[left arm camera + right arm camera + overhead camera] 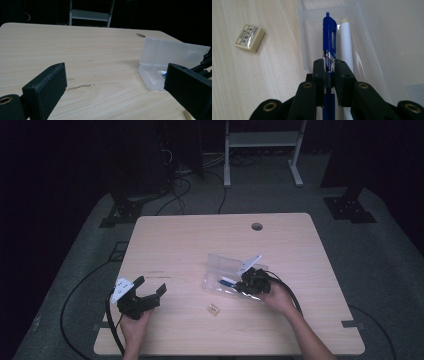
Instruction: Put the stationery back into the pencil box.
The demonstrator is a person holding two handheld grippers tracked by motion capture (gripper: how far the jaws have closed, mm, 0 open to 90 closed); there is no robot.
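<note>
One blue pen (329,35) is clamped in the right tool (329,65) over the open clear case (372,42), beside a white stick (346,42). If tilted, it could be caught on the case wall and slip. The left tool (149,287), at 8 o'clock on the worktop (200,235), is held apart, empty.

pens 1 (329,32) — white sticks 1 (346,42) — erasers 1 (249,38) — clear cases 1 (172,53)

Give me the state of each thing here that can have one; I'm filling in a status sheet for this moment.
clear plastic case: open, lid up, on the table.
blue pen: clamped by the jaws, lying in the case tray.
white stick: lying in the tray beside the pen.
eraser: loose on the table, outside the case.
right gripper: shut on the pen.
left gripper: open, holding nothing.
</note>
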